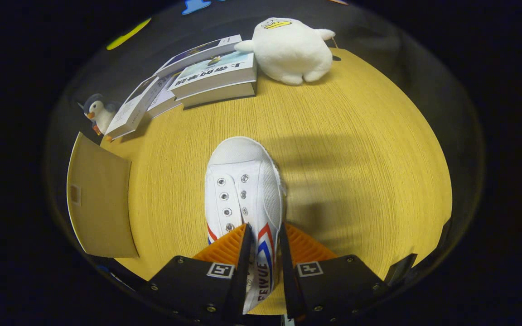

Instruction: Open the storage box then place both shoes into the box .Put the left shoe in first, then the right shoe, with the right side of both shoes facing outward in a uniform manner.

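Gripper view: the scene is seen from above, looking forward along the two fingers.
Tongs (263, 235): the two fingers are seen clamped on the rear part of the shoe, one finger pressed against each side.
Shoe: a white canvas sneaker with red and blue side stripes (244, 190) is held between the fingers, its rounded toe pointing ahead of them, metal eyelets in view on top; it cannot be told whether the sole touches the surface.
Tabletop: a yellow wood-grain tabletop (356, 158) is spread beneath and beyond the tongs.
Box: a flat brown cardboard panel (100, 201), likely part of the storage box, is seen to the left of the fingers, well apart from the shoe.
Books: a loose stack of paperback books (206, 74) lies far ahead and slightly left.
Plush toys: a white round plush duck (290, 50) sits beyond the fingers, just right of the books; a small grey and white penguin plush (99, 113) stands at the left end of the books.
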Motion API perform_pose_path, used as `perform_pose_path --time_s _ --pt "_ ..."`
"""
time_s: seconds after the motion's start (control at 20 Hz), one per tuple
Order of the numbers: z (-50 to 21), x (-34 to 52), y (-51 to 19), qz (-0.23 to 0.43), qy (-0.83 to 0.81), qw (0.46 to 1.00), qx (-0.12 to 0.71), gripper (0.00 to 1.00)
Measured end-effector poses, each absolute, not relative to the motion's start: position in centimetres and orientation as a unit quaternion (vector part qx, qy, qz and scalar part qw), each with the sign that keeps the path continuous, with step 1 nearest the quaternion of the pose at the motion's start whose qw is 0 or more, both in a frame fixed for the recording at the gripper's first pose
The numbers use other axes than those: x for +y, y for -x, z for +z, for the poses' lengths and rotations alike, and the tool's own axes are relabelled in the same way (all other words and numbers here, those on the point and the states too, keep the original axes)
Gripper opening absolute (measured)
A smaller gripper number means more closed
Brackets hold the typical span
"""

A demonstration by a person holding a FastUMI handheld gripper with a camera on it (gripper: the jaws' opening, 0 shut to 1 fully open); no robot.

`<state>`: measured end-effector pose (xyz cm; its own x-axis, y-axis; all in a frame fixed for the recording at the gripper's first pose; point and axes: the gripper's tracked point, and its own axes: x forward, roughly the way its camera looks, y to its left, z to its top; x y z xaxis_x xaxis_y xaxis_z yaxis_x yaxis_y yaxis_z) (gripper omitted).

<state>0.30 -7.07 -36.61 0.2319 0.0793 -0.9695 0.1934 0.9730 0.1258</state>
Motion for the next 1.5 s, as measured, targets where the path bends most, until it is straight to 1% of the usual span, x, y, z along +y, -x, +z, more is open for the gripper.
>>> perform_pose_path --time_s 0.1,0.15,0.2,0.25,0.3,0.35,0.5,0.9,1.5 --pt "-36.1 -6.7 0.2 -0.037 -0.127 0.771 0.623 0.16" --pt "-36.0 -6.7 0.1 -0.035 -0.13 0.77 0.624 0.16" --pt "-35.0 -7.7 0.1 -0.054 -0.141 0.776 0.612 0.16" --pt "-36.0 -6.9 0.0 -0.053 -0.146 0.772 0.616 0.01" --pt "-35.5 -6.8 0.2 -0.058 -0.157 0.772 0.613 0.01" --pt "-35.4 -6.4 0.8 -0.049 -0.163 0.764 0.622 0.01" --pt "-33.9 -5.4 0.9 -0.037 -0.181 0.766 0.615 0.0" --pt "-28.3 -2.3 -0.1 -0.016 -0.192 0.784 0.59 0.01" --pt "-21.1 6.8 -3.3 0.04 -0.18 0.809 0.558 0.01"
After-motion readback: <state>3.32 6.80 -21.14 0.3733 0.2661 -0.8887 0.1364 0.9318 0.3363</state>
